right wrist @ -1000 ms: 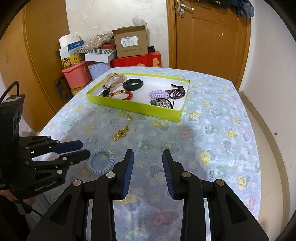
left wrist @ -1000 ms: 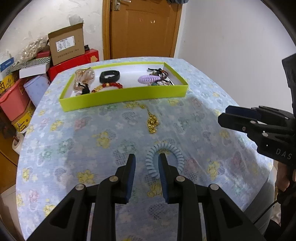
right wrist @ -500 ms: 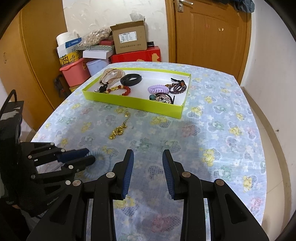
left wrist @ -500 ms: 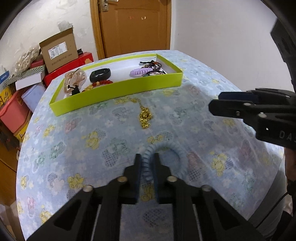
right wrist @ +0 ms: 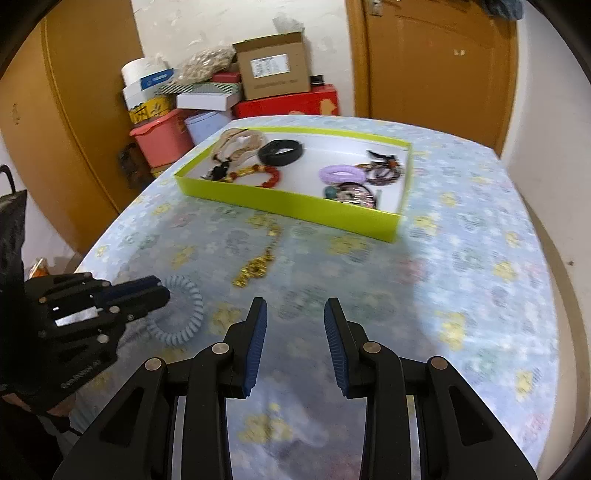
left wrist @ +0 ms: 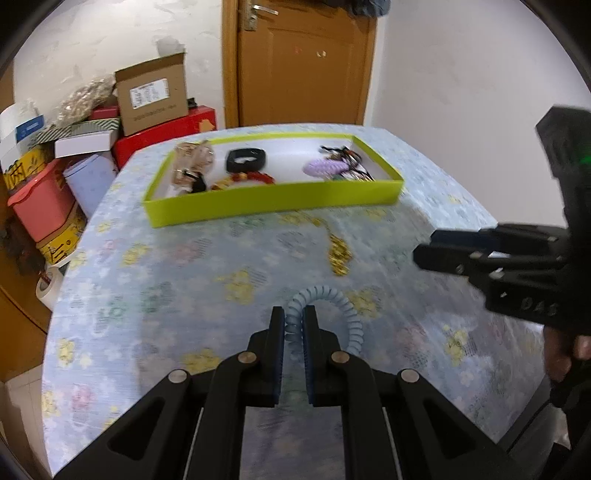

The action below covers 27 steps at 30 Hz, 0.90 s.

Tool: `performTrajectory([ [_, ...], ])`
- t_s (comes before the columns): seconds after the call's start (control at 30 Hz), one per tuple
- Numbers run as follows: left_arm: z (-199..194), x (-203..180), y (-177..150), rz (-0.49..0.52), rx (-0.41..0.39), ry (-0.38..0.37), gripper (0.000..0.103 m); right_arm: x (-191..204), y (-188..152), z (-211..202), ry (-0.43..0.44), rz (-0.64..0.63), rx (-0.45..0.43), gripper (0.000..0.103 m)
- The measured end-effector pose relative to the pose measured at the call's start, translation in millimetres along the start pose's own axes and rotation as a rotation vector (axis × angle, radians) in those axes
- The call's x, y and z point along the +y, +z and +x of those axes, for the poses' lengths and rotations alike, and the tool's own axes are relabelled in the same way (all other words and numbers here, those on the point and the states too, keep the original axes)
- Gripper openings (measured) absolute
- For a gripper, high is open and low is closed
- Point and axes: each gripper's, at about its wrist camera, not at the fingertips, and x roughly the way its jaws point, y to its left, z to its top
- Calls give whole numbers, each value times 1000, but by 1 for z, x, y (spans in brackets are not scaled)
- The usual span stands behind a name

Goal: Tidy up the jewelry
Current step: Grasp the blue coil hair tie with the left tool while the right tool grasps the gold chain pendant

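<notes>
left gripper (left wrist: 294, 320) has just closed on the blue coil hair tie (left wrist: 334, 300), now lifted off the bench (left wrist: 155, 288) | right gripper (right wrist: 294, 320) open, empty | gold chain (left wrist: 339, 252) lies before the green tray (left wrist: 273, 201) | hair tie goes in next

- A brown wooden door (left wrist: 303, 62) is standing shut in the far wall, its metal handle (left wrist: 258, 13) sitting high on the left edge.
- White plaster walls (left wrist: 454, 70) are flanking it — the left one (left wrist: 110, 40) is looking rough and patchy.
- A table under a pale blue flowered cloth (right wrist: 480, 229) is filling the foreground.
- Boxes are piling up in the corner: an open cardboard carton (right wrist: 273, 66) is resting on a red box (right wrist: 291, 105), with a pink plastic tub (right wrist: 162, 142) beside them.
- Another wooden panel (right wrist: 74, 103) is lining the left side.
</notes>
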Motion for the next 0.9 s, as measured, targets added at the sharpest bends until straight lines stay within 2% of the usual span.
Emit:
performTrajectory([
  [0.33, -9, 29, -3, -68, -25, 10, 10, 21, 14, 46, 49, -64, 47, 37],
  [0.5, -9, 40, -4, -92, -28, 8, 10, 29, 23, 56, 26, -92, 45, 38],
  [0.63, -8, 46, -5, -107, -29, 5, 10, 41, 23, 61, -28, -162, 41, 37],
  [0.67, -8, 48, -5, -110, -29, 3, 10, 44, 23, 61, -41, -177, 38, 34],
  [0.73, -8, 50, -7, -114, -27, 1, 10, 48, 22, 61, -31, -185, 35, 16],
  [0.8, -7, 50, -8, -117, -27, 0, 10, 52, 22, 61, -39, -200, 36, 11],
  [0.9, -9, 51, -8, -120, -31, -2, 10, 54, 21, 61, -51, -208, 36, 10],
])
